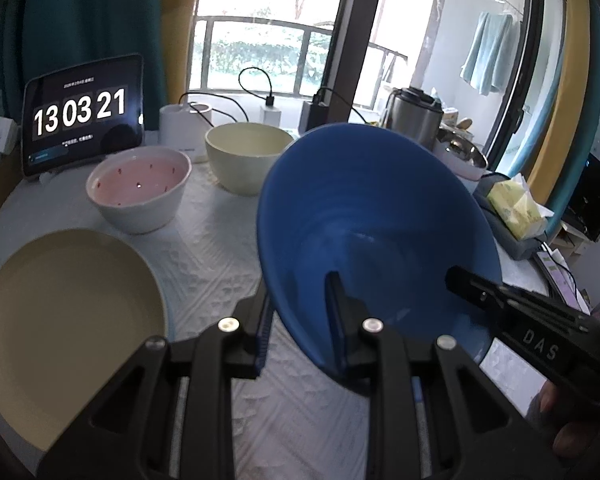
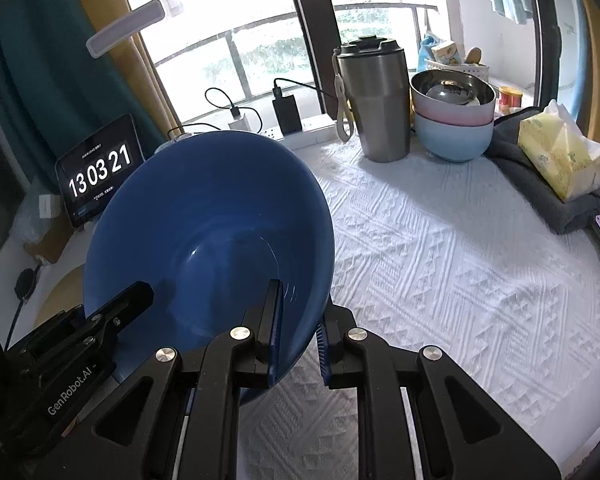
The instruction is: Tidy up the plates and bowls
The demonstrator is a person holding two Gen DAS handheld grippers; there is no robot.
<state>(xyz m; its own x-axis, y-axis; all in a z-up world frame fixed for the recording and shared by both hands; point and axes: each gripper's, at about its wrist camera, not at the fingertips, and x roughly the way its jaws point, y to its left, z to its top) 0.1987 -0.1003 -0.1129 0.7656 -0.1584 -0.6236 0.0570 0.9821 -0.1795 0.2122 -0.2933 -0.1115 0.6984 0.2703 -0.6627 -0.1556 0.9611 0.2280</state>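
Both grippers clamp the rim of one blue bowl (image 1: 376,232), held tilted above the white quilted cloth (image 2: 460,264), clear of it. The left gripper (image 1: 300,320) has one finger inside the bowl and one outside, its jaws narrowed onto the wall; the right gripper (image 2: 298,320) grips the opposite edge the same way. Each shows in the other's view, and their bodies carry writing: "DAS" on the right one, "GenRobot.AI" on the left.

A tablet (image 1: 84,114) at the back shows "13 03 21" in large white digits (the small lines around them are too fine to read). On the cloth before it stand a pink bowl (image 1: 138,188) and a cream bowl (image 1: 246,156), apart from each other, with a cream plate (image 1: 66,328) nearer the camera. At the right are a steel tumbler (image 2: 376,104), stacked bowls (image 2: 452,120) and a yellow tissue pack (image 2: 560,156) with illegible print.
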